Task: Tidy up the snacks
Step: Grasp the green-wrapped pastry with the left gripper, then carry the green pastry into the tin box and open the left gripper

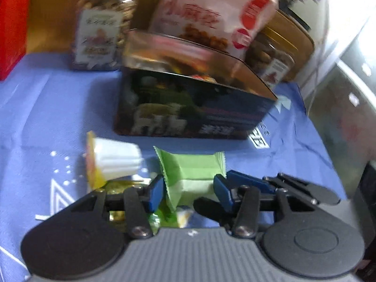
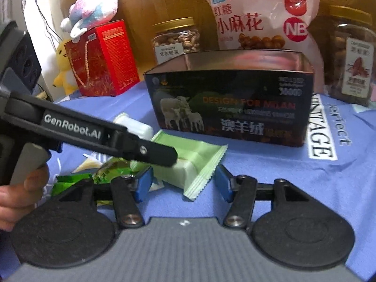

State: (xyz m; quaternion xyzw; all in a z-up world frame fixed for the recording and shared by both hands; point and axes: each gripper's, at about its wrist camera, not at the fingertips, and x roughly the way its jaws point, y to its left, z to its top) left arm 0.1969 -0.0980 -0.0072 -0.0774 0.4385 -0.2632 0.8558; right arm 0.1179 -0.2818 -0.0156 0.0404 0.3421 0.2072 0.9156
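A light green wrapped snack lies on the blue cloth in front of an open dark tin box. My left gripper is open, its blue pads on either side of the snack, close to its sides. My right gripper is open just before the same snack. The left gripper's arm crosses the right wrist view above the snack. A white jelly cup lies on its side to the left. Small green and yellow candies lie near the grippers.
Behind the tin stand a pink snack bag and two nut jars, one on the left and one on the right. A red gift box with plush toys stands at the left. The blue cloth covers the table.
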